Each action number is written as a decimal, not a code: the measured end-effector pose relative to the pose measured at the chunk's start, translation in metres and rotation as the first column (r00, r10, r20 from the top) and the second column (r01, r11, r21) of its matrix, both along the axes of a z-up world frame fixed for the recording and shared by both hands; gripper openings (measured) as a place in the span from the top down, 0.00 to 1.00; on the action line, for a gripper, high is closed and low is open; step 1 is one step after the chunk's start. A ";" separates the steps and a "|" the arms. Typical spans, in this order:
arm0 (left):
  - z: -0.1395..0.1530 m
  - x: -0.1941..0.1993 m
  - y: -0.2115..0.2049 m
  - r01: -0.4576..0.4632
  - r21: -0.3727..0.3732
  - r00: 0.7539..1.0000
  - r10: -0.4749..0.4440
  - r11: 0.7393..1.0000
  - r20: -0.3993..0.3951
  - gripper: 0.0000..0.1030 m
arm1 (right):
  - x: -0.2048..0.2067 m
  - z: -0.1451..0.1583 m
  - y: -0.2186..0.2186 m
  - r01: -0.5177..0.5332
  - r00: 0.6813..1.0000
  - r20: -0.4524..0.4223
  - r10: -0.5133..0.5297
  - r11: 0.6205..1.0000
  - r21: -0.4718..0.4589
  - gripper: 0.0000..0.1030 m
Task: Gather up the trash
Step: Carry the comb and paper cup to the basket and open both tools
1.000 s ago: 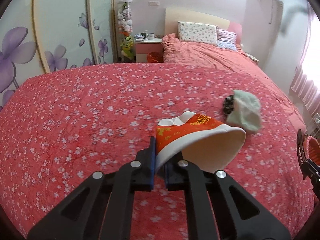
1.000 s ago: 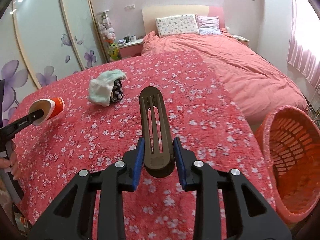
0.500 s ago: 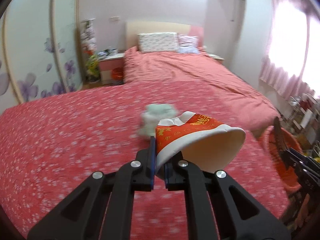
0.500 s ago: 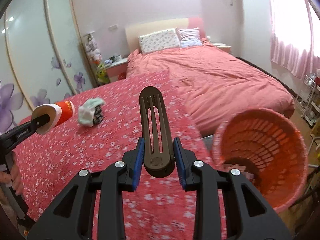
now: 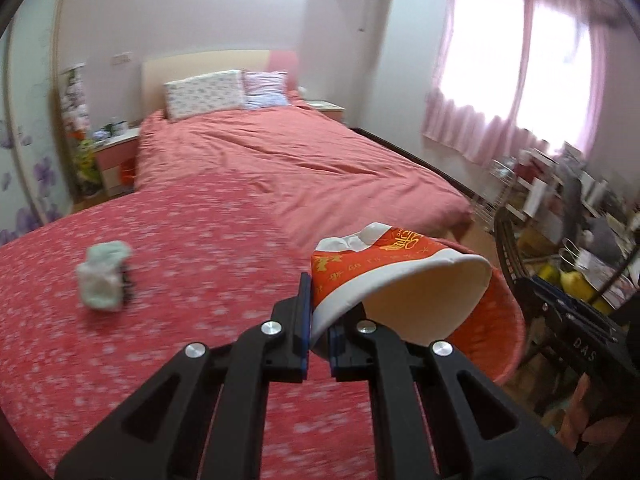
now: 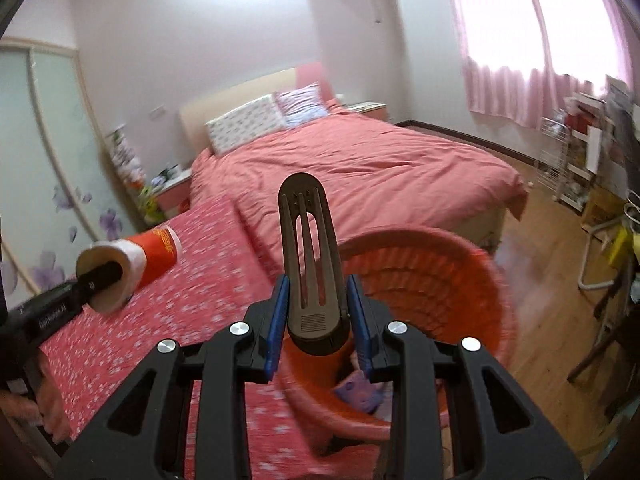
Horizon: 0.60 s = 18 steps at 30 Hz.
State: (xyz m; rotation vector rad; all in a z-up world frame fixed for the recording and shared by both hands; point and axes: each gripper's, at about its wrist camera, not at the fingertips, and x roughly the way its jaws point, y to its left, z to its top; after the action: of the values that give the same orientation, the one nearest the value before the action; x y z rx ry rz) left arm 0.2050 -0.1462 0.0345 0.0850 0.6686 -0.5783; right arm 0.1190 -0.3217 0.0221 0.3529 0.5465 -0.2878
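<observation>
My left gripper (image 5: 319,330) is shut on the rim of a crushed red and white paper cup (image 5: 396,280), held above the near bed's right edge; the cup also shows in the right wrist view (image 6: 132,268). My right gripper (image 6: 318,320) is shut on a dark slotted plastic piece (image 6: 308,256) that stands upright between its blue pads, just above the orange plastic basket (image 6: 440,280). The basket also shows behind the cup in the left wrist view (image 5: 492,332). A crumpled pale green wad with a black item (image 5: 105,276) lies on the floral bedspread.
The near bed has a red floral spread (image 5: 180,260); a second bed with a pink duvet (image 5: 300,160) lies beyond. A cluttered shelf and desk (image 5: 560,208) stand at the right under the window. Something purple (image 6: 358,394) lies in the basket. Wooden floor (image 6: 552,248) is right of the basket.
Both grippers have swung right, from over the floral bed toward the orange basket. The basket now sits directly beneath my right gripper. Both grips are unchanged.
</observation>
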 end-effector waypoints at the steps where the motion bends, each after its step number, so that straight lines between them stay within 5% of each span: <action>1: -0.003 -0.001 -0.011 0.019 0.001 1.000 -0.019 1.000 -0.004 0.92 | -0.002 -0.001 -0.008 0.015 1.000 0.002 -0.015 1.000 0.010 0.71; 18: -0.050 -0.006 -0.115 0.182 0.032 0.978 -0.178 0.983 -0.105 0.92 | -0.006 -0.023 -0.061 0.083 0.996 0.011 -0.084 0.993 0.086 0.71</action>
State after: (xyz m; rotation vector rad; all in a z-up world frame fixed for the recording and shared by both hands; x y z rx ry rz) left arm 0.1989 -0.2613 -0.0156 0.1573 0.7777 -0.7466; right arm 0.1131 -0.3826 -0.0010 0.4614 0.5318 -0.3430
